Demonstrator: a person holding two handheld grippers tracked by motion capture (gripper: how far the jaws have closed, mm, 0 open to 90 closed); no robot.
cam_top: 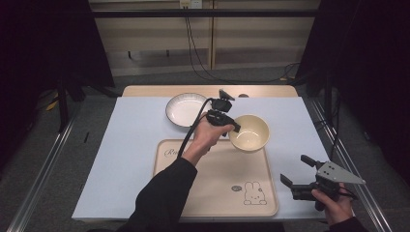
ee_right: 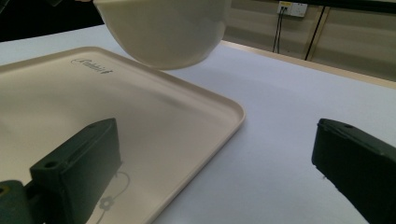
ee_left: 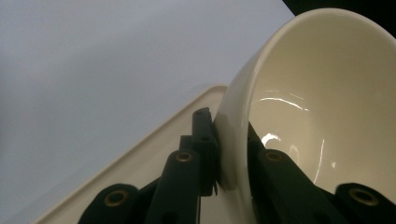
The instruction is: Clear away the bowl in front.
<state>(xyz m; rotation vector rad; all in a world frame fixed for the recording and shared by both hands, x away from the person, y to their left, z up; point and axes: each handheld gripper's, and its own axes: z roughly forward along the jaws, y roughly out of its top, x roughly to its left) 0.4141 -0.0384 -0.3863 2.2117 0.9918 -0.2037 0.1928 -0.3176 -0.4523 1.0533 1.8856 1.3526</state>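
Two dishes in play, one tray as landmark. Cream bowl (cam_top: 249,132) gripped by the left tool (cam_top: 234,126), jaws clenched on its rim, one inside and one outside the wall, as seen close in the left gripper view (ee_left: 327,107). Bowl held lifted and tilted over the far right corner of the tray (cam_top: 212,193), clear of the tray surface in the right gripper view (ee_right: 163,28). Judged midway: bowl picked up and carried to the tray's far edge, not yet set down. Left to do, by the look of it: lower the bowl onto the tray, level it, release. White plate (cam_top: 185,109) lying on the bench (cam_top: 125,145) just beyond the tray's far left corner, untouched; possibly next in line.

Right tool (cam_top: 296,170) hovering off the tray's near right corner, jaws spread wide, holding nothing; tray edge between its jaws in the right gripper view (ee_right: 210,158).

Writing: a cursive word printed at the tray's far left corner (ee_right: 92,66), starting with "R", likely "Rabbit", too small to confirm. Rabbit drawing (cam_top: 255,193) and a small flower mark at the tray's near right corner.
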